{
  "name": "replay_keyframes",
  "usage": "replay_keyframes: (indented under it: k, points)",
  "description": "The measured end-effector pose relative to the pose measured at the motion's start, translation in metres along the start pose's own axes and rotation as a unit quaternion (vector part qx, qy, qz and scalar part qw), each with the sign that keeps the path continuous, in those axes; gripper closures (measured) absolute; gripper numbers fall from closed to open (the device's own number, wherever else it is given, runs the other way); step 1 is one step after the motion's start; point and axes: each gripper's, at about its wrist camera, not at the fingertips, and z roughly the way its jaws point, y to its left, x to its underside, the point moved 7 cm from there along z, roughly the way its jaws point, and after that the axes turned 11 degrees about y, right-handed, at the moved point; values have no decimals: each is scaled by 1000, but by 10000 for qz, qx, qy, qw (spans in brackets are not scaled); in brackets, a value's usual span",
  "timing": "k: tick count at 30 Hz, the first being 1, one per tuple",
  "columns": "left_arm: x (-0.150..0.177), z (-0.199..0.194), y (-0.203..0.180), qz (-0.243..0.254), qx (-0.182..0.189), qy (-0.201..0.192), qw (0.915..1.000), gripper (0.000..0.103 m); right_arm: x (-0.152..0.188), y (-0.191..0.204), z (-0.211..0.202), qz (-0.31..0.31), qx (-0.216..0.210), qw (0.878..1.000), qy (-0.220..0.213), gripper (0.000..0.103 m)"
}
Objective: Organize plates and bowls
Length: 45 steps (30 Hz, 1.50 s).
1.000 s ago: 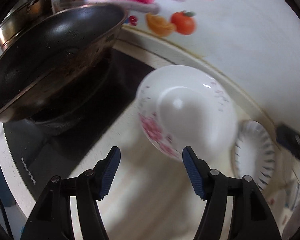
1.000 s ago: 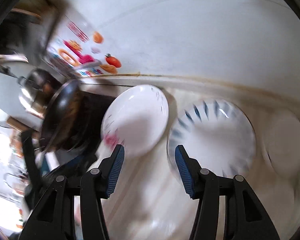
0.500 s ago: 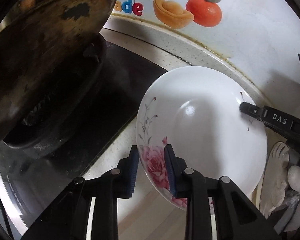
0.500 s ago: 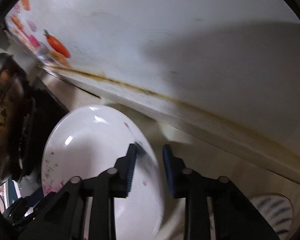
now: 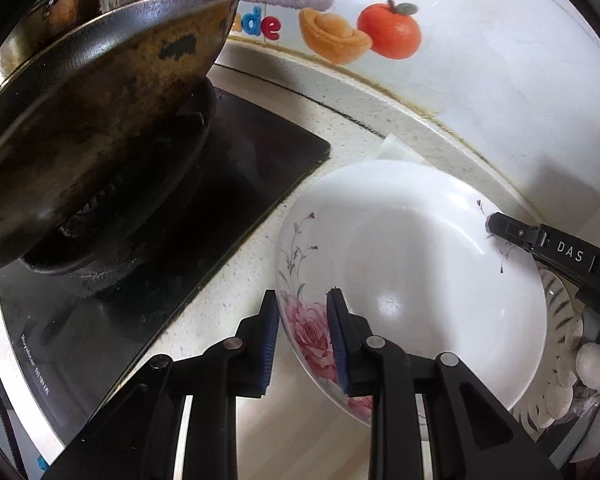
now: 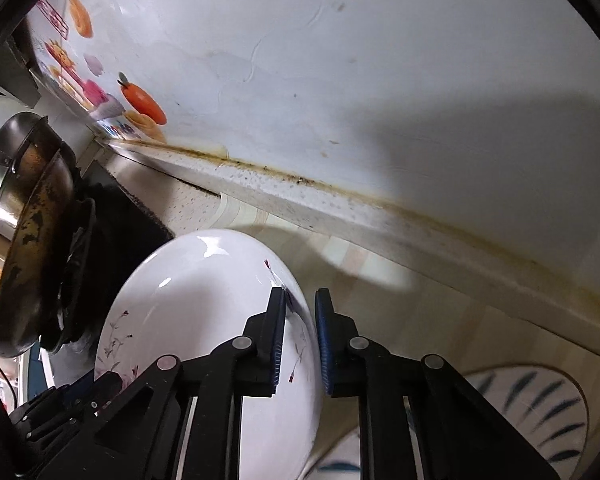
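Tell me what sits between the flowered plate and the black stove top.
Only a strip of bare speckled countertop separates the flowered plate from the black stove top, seen in the left wrist view.

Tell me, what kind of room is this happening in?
Most likely a home kitchen. A blackened wok sits on a gas stove set into a speckled countertop, and both grippers hold a rose-patterned plate beside a blue-striped plate.

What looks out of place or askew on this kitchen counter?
The blackened wok sits tilted on the burner instead of level, its outside patchy and worn. A brown grime line runs along the joint between wall and counter. The rose plate, gripped at both rims, looks intact.
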Motion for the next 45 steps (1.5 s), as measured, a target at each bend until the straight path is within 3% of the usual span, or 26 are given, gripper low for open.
replay_keyframes:
  k: [12,19,27,35,40,45]
  points:
    - [50,-66,-13,400,541,40,9977,81,61,-1,-104,427,-242,9982,-349,86]
    - [100,-110,-26,891,946,82,9915,81,150,-4,-176,876,-141,9946,-537,86]
    - [173,-140,-57,1666,1390,324,9756,81,286,-26,-238,1675,-21,9834,-691,86]
    - [233,-119,-100,2478,1469,802,9542,81,404,-64,-249,2538,114,9651,-635,86]
    - [253,-94,-120,2868,1249,992,9446,81,443,-90,-234,2901,158,9551,-576,86]
    - [272,-70,-136,3210,1033,1125,9347,81,461,-110,-220,3126,178,9481,-563,86]
